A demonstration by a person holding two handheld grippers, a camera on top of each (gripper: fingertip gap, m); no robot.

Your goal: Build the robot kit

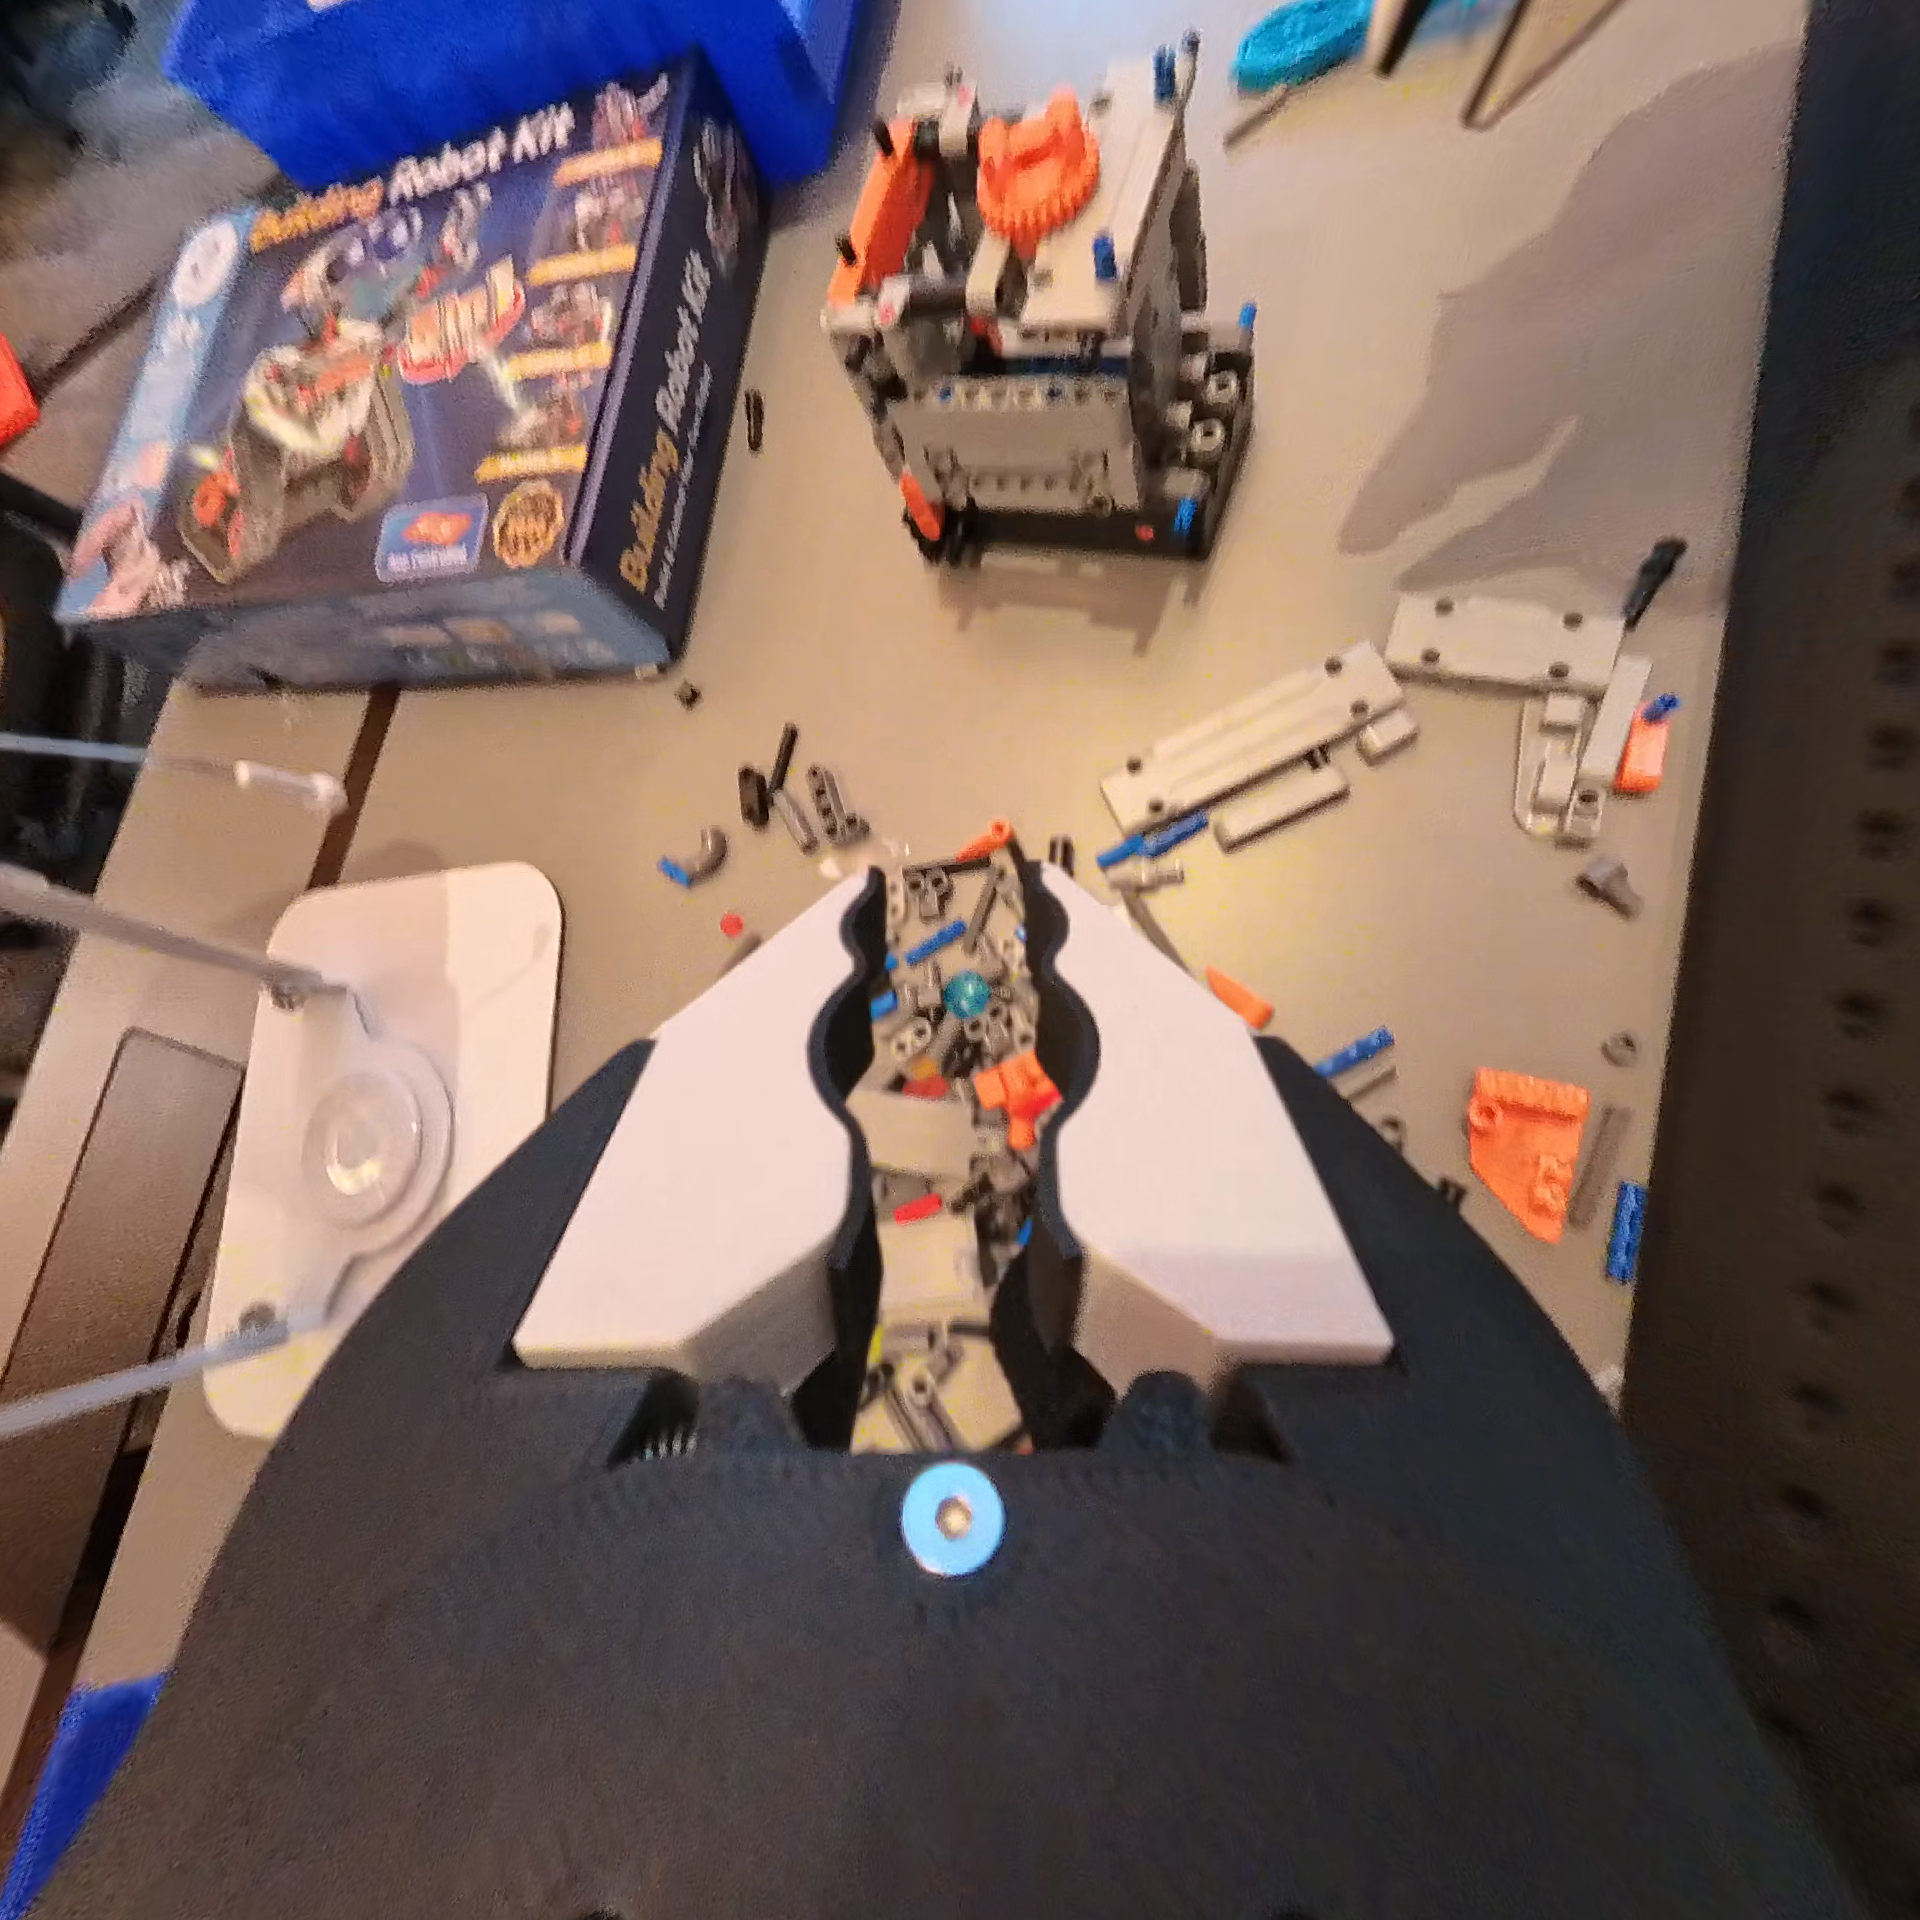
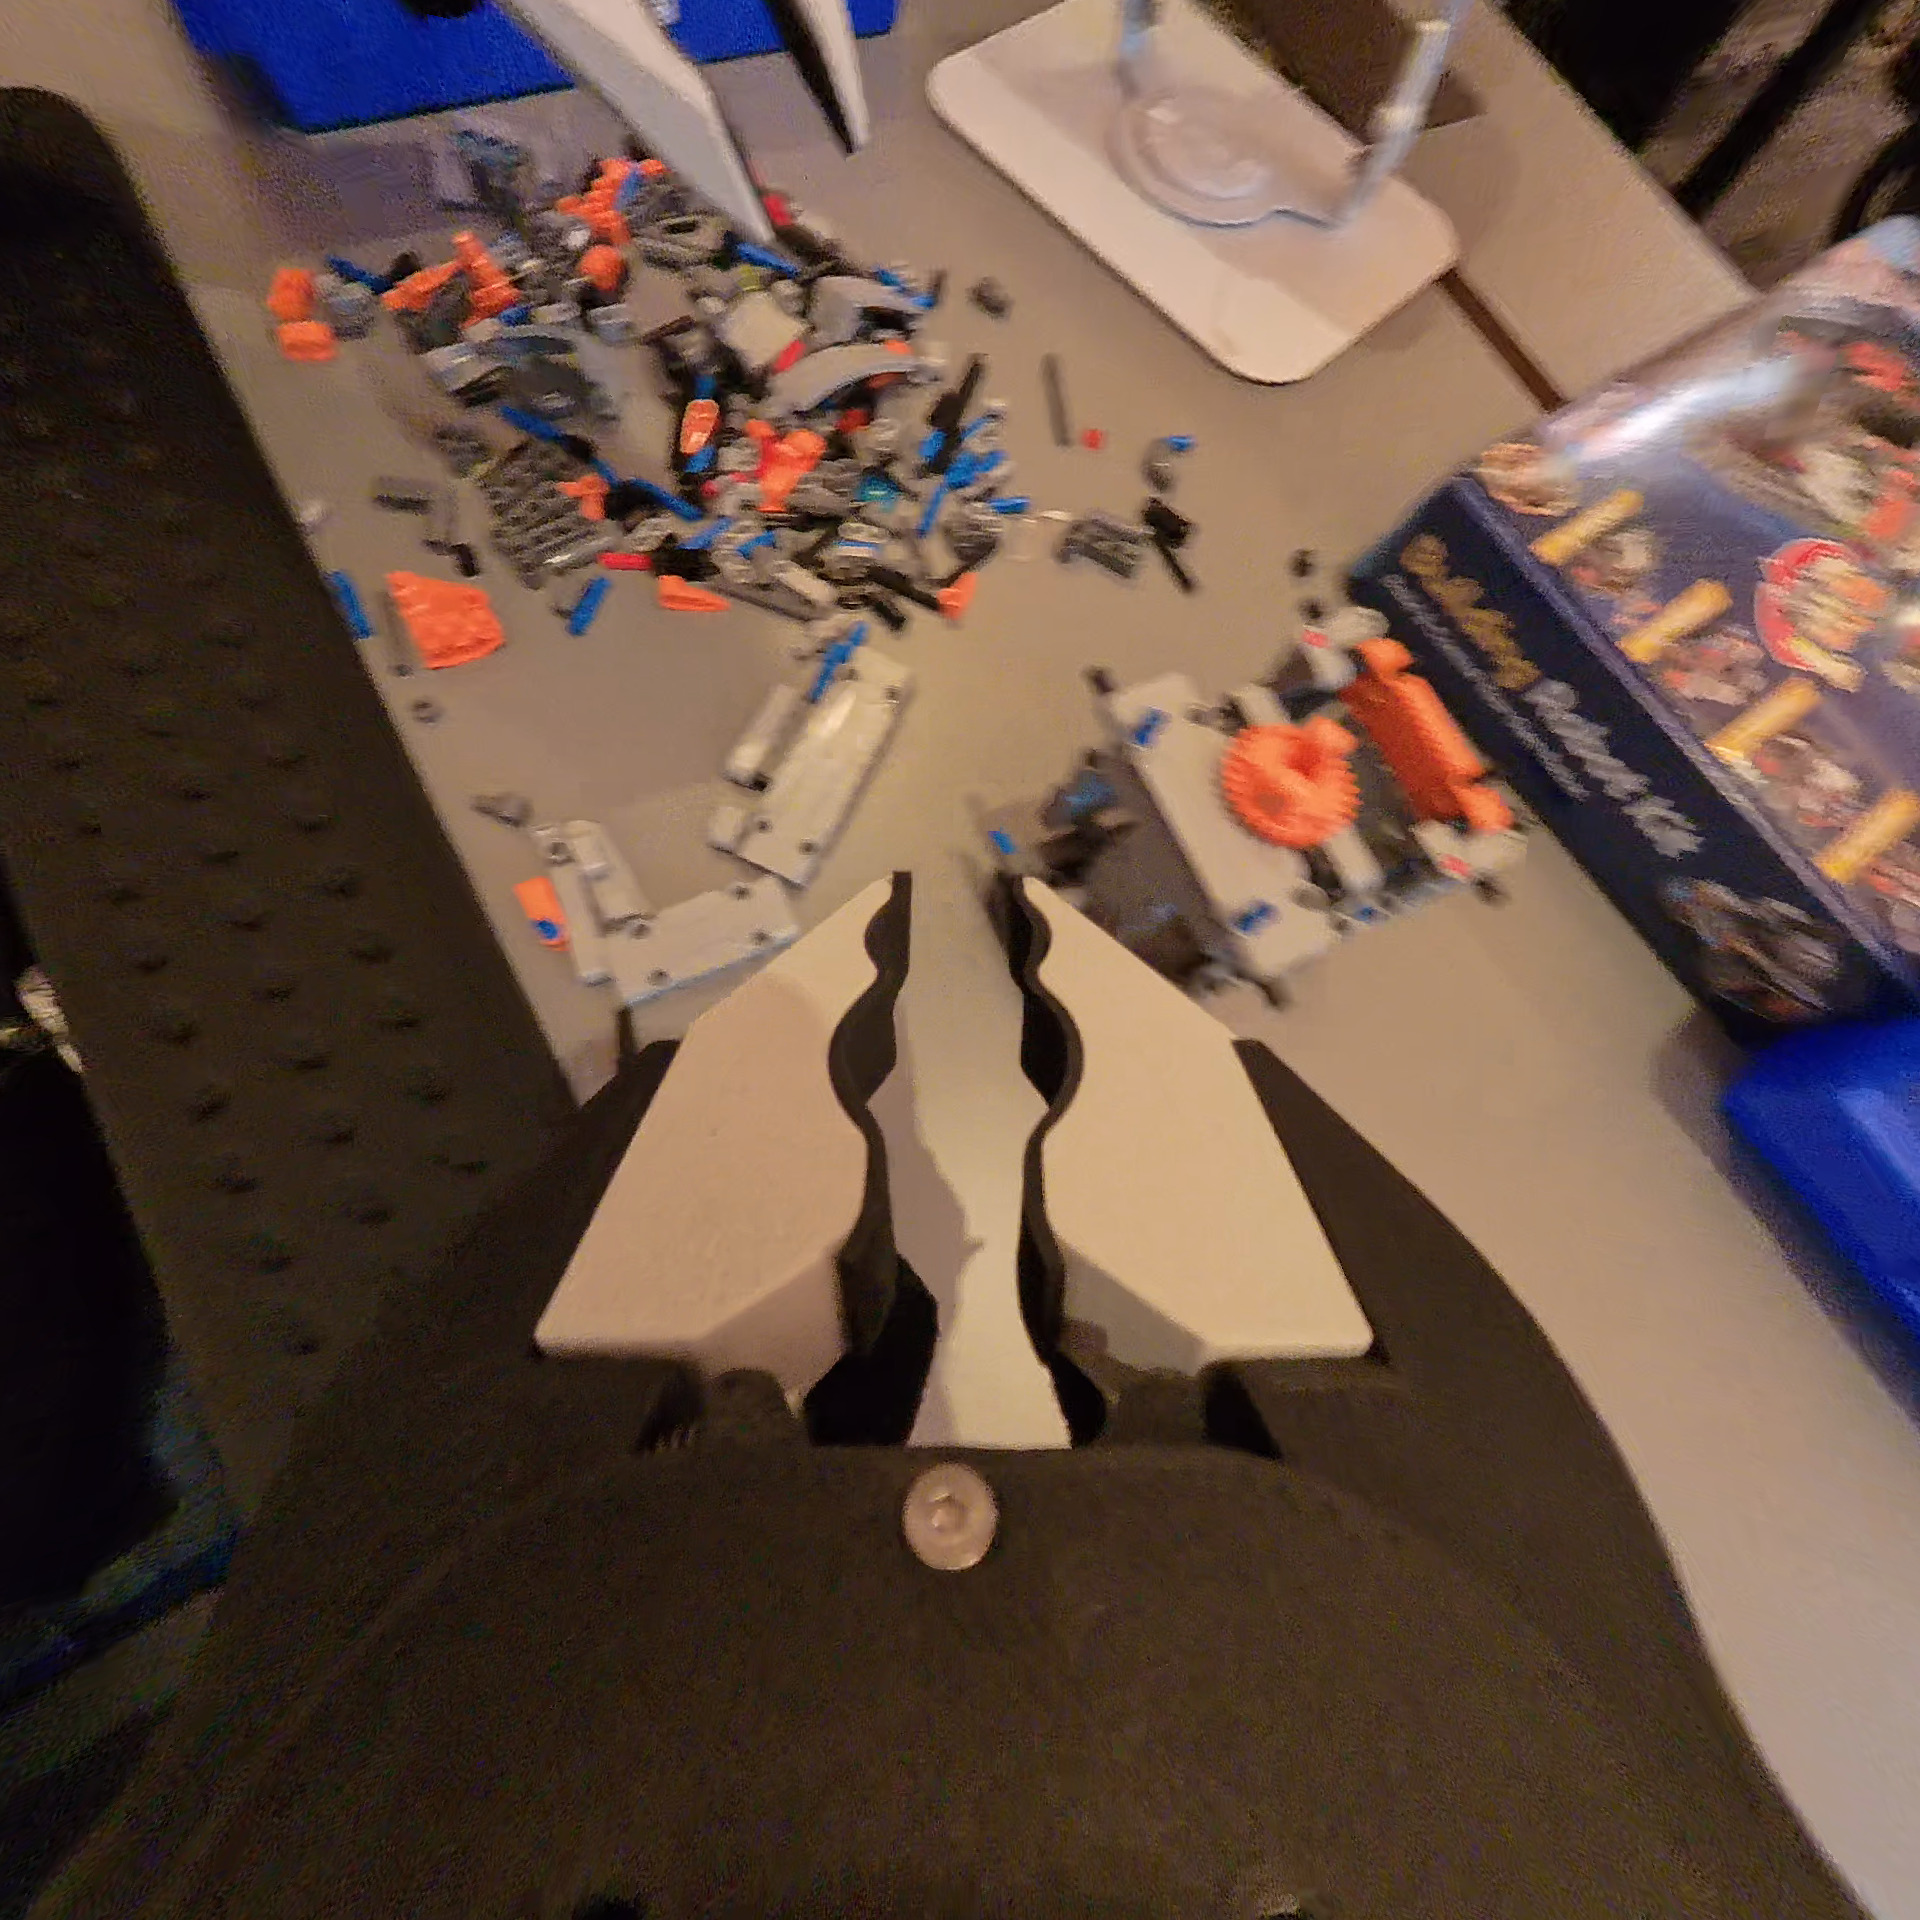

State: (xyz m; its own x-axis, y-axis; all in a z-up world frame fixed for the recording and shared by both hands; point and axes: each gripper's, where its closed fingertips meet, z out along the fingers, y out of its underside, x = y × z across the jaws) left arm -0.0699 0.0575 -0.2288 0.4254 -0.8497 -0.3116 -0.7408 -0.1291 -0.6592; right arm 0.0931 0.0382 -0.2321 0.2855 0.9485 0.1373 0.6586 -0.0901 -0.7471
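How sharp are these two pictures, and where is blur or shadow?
Left wrist view: soft overall, kit box smeared, a grey shadow on the table. Right wrist view: blurrier, loose parts pile streaked; tongs fairly sharp.

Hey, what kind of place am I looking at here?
Most likely a hobby or workshop table set up for building a toy kit. A pile of small building pieces covers the grey table, a half-built model stands near the printed kit box, and a white stand base sits beside them.
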